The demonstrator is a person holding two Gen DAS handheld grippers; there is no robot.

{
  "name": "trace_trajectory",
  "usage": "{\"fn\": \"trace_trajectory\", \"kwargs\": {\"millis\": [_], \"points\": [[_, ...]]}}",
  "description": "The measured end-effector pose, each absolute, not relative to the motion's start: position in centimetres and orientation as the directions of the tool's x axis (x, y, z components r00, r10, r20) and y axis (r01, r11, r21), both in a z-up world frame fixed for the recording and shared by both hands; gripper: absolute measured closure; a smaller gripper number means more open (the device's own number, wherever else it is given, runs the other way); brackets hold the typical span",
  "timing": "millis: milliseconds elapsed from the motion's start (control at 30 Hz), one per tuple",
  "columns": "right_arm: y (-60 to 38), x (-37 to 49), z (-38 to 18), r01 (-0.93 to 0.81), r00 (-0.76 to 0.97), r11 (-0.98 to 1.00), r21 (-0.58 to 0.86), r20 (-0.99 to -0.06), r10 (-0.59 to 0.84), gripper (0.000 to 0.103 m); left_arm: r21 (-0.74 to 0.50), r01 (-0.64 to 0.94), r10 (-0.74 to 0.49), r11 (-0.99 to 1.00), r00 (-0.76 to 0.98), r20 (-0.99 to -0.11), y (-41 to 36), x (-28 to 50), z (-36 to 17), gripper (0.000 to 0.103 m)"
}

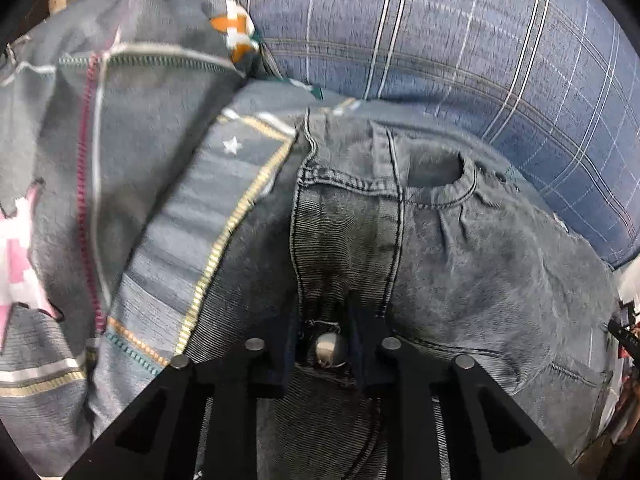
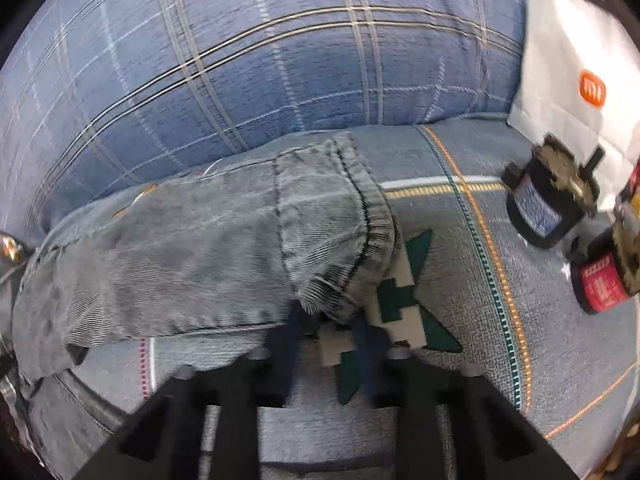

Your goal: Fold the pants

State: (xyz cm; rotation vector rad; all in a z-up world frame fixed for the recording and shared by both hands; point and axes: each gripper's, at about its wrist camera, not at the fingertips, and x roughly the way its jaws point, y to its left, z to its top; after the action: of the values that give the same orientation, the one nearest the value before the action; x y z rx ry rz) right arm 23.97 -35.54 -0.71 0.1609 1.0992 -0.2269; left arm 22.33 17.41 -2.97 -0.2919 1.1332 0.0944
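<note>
The grey-blue jeans (image 1: pixel 460 248) lie on a patterned grey cover, waist end toward the left wrist view. My left gripper (image 1: pixel 324 344) stands over the waistband with its fingers either side of the metal button (image 1: pixel 330 350); the fingers have a gap and the denim lies under them, not pinched. In the right wrist view the jeans' leg (image 2: pixel 192 256) runs leftward, its hem (image 2: pixel 352 240) at centre. My right gripper (image 2: pixel 332 336) is open just in front of the hem, above the cover, holding nothing.
A blue plaid cushion (image 2: pixel 280 60) rises behind the jeans. A white paper bag (image 2: pixel 580 88) and two black motor-like cylinders (image 2: pixel 548 204) (image 2: pixel 600 280) sit at the right. The cover (image 1: pixel 120 168) is bunched up at the left of the left view.
</note>
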Motion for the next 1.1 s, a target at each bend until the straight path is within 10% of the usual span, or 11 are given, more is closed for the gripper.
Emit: {"fn": "trace_trajectory", "kwargs": {"millis": [267,467,633,1100], "points": [[-35.5,20.1,3.7,0.253,0.494,0.967,0.04,-0.864,-0.094,0.084,-0.208,-0.287,-0.046,0.935,0.484,-0.874,20.1,21.5,-0.5,0.081],[-36.8,18.9,-0.2,0.255,0.396,0.967,-0.001,-0.912,-0.106,0.036,-0.225,-0.311,-0.083,0.923,0.411,-0.908,20.8,22.4,-2.8,0.073],[-38.5,20.8,3.8,0.278,0.526,0.955,0.104,-0.848,-0.061,0.031,-0.194,-0.278,-0.018,0.941,0.532,-0.846,21.3,23.6,0.8,0.039],[-40.3,29.3,-0.8,0.269,0.483,0.948,0.169,-0.875,0.019,0.031,-0.336,-0.257,-0.197,0.906,0.446,-0.873,21.9,33.4,-4.0,0.039]]}}
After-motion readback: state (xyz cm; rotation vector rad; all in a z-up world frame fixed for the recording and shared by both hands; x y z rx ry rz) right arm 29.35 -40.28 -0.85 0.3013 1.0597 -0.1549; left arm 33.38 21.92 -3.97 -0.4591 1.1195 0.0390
